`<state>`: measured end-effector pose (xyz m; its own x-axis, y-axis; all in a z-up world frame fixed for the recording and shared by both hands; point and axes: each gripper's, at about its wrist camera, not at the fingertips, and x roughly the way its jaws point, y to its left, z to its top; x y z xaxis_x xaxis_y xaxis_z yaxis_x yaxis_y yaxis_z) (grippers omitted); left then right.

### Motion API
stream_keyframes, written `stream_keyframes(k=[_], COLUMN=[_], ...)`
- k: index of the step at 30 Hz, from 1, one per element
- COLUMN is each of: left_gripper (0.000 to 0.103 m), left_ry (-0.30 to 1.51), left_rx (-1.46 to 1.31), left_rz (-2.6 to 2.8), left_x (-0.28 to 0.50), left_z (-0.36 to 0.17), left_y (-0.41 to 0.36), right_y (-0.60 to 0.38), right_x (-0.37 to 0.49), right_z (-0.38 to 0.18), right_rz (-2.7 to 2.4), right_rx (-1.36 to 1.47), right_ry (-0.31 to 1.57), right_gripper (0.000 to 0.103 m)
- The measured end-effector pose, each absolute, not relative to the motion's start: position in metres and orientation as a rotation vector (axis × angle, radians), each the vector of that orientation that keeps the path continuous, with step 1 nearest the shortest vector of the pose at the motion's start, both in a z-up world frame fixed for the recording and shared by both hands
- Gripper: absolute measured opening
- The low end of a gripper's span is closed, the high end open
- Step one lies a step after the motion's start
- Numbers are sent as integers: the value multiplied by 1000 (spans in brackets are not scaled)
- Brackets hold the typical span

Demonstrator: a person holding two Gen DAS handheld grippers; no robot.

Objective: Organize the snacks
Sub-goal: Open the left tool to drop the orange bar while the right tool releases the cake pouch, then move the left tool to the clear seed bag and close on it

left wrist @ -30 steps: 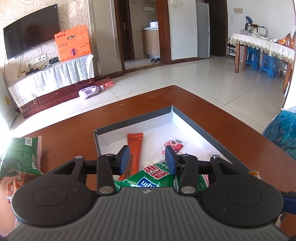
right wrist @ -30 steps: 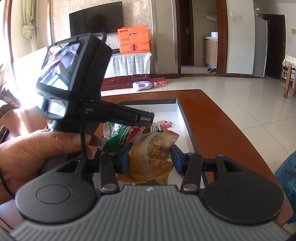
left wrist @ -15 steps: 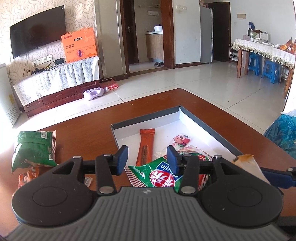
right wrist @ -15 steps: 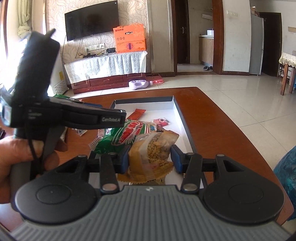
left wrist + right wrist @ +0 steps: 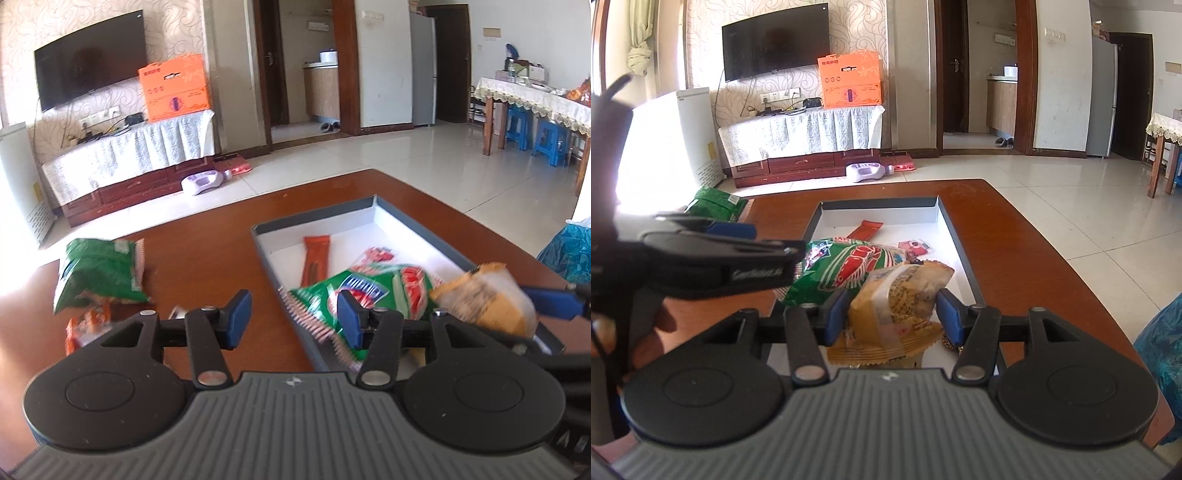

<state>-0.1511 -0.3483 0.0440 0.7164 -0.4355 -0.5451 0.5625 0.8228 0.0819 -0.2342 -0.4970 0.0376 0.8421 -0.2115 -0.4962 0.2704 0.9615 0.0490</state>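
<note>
Left gripper now wide open over brown table, moved left off green bag, right gripper squeezing yellow snack over gray tray, TV behind.

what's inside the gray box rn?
In the gray box: orange stick pack, small pink packet, green-red chip bag. The right gripper grips a yellow snack pack above it, hiding the near floor.
</note>
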Motion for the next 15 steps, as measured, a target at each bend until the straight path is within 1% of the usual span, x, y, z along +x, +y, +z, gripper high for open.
stream_keyframes(k=[4,15], left_gripper=[57,57], left_ry=[542,545], left_rx=[231,203], left_rz=[-533,-446], left_x=[-159,-170], left_z=[43,49], left_y=[-324,-262], right_y=[-493,-487], right_x=[-238,-237], right_z=[41,41], right_rz=[-248,-255], right_rx=[105,100], right_ry=[476,478], right_gripper=[56,56])
